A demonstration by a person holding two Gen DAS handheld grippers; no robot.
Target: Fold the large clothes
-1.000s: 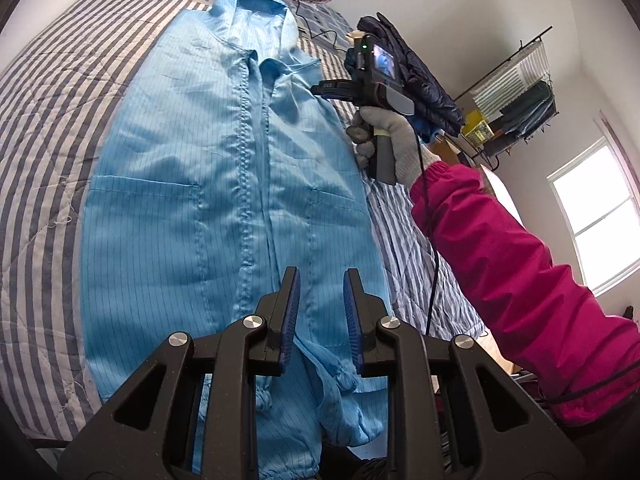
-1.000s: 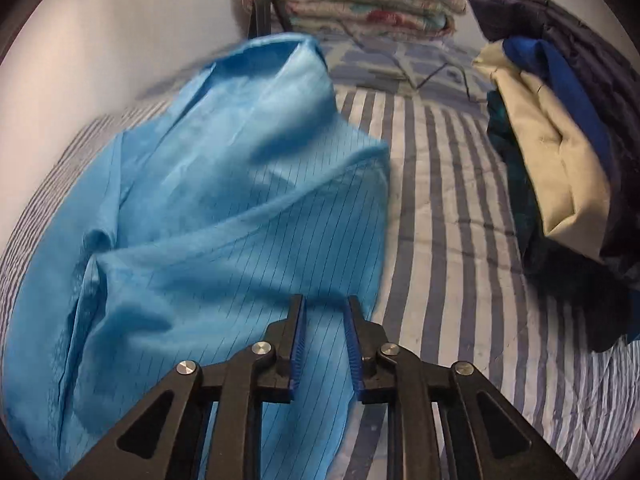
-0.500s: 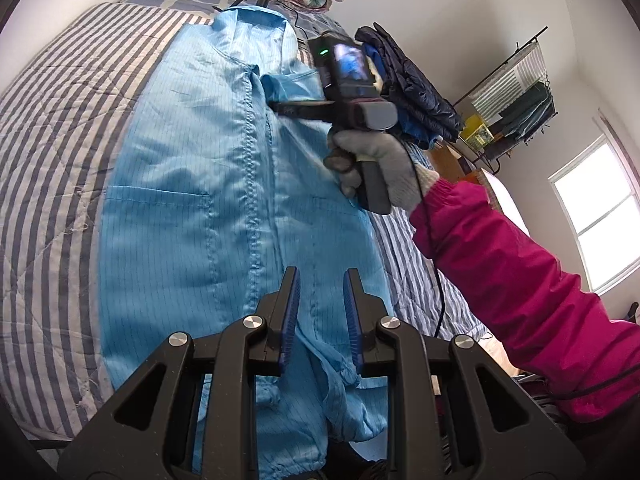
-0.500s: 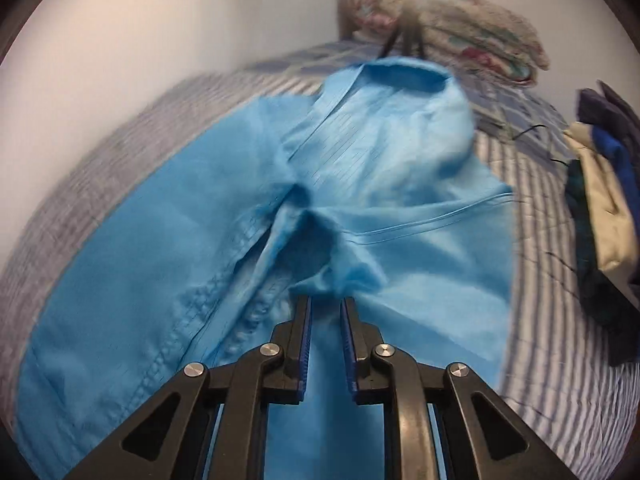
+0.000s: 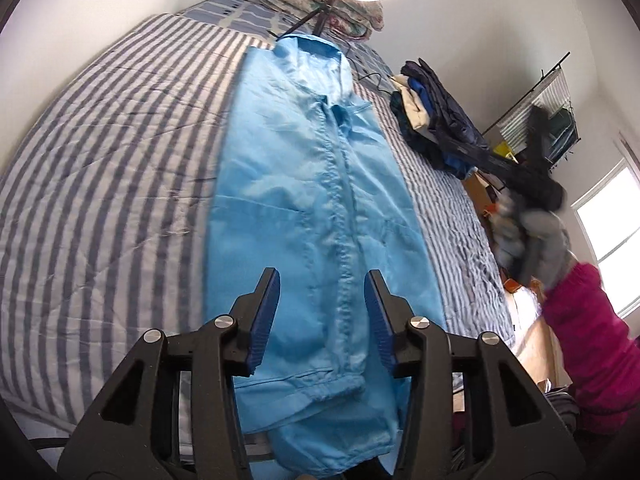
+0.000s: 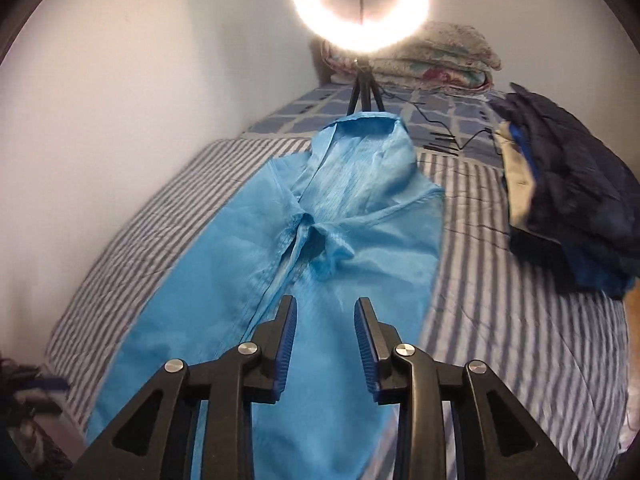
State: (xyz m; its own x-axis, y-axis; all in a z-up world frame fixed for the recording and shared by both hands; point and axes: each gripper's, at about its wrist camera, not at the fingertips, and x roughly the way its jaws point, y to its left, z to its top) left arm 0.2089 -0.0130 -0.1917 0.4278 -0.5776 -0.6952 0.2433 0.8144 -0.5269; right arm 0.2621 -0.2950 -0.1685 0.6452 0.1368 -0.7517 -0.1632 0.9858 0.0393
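Note:
A long light-blue garment [image 5: 316,200] lies lengthwise on the striped bed [image 5: 112,184], collar at the far end, both sides folded in to a narrow strip. My left gripper [image 5: 322,280] hovers above its near hem; the jaws are opening and nothing is pinched between them. In the right wrist view the same garment [image 6: 352,220] stretches away, a folded sleeve end resting near the chest. My right gripper [image 6: 326,302] hangs above it, jaws opening, with no cloth between the pads. A blurred gloved hand [image 5: 540,232] and magenta sleeve [image 5: 588,320] show at the bed's right side.
A pile of dark and beige clothes [image 6: 560,200] sits on the bed's right edge. A ring light [image 6: 360,4] on a tripod and a folded quilt [image 6: 436,60] stand at the head. A white wall [image 6: 120,100] runs along the left. A window [image 5: 608,240] lies to the right.
The right gripper let go of the folded sleeve and pulled back and up, off the garment toward the bed's right side. Both grippers' jaws have widened. The left gripper shifted back slightly.

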